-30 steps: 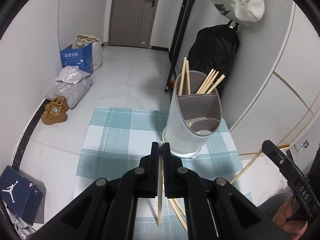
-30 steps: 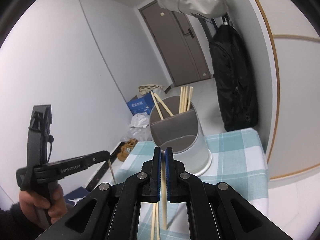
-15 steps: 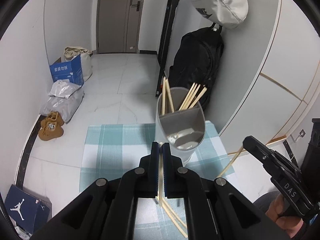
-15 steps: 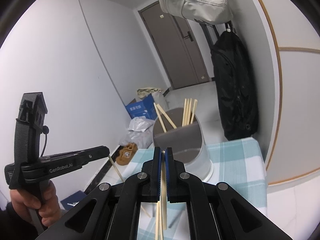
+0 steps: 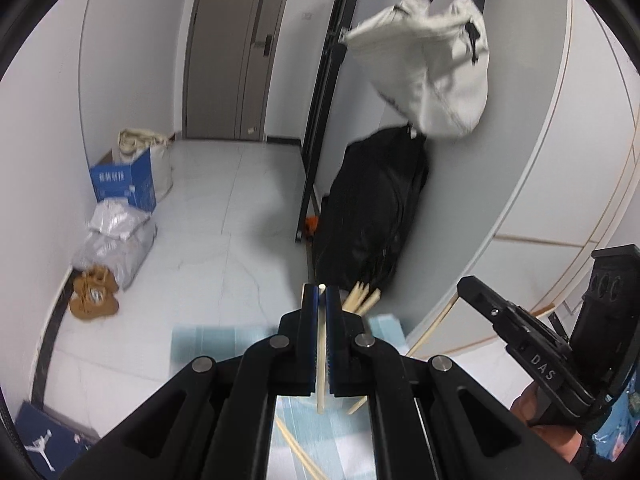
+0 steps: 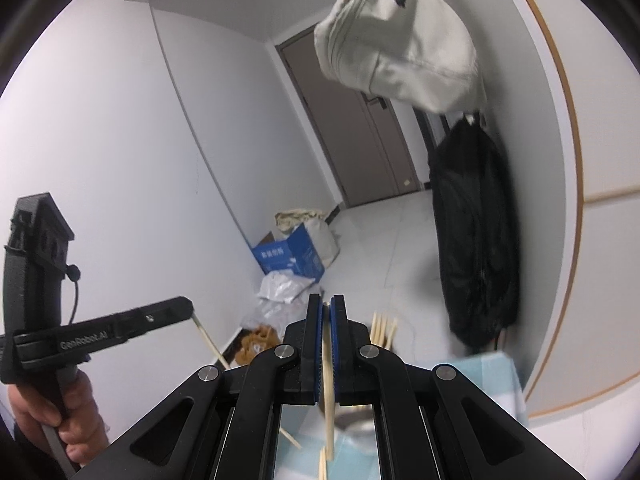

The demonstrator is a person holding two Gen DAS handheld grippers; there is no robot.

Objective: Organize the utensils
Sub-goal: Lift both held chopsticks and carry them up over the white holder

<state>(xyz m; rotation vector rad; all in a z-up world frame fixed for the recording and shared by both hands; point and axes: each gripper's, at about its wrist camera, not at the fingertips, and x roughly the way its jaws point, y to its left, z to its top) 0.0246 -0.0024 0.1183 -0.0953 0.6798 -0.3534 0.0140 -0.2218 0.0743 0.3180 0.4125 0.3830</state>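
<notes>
**Desk:** What are you working over, and how should you be handling this step?

**Field:** You are standing over the counter (image 5: 188,340) with its teal checked cloth, both tools raised and tilted up toward the hallway. The utensil holder (image 6: 356,426) is sitting almost hidden beneath your right tool, only its rim and a few stored chopsticks (image 6: 382,330) peeking out. By my reading, you are carrying two sticks to that holder. Be tipping each one nearly upright, be bringing the lower end over the opening before you loosen your grip, and be dropping them one at a time so the two tools are not crowding each other.

**Desk:** And the hand-held grippers?

**Field:** Your left hand-held gripper (image 5: 321,300) is pinching a single chopstick (image 5: 320,376), jaws nearly together. Your right hand-held gripper (image 6: 327,312) is doing likewise with another chopstick (image 6: 329,412). Loose chopsticks (image 5: 296,452) are lying on the cloth below.
</notes>
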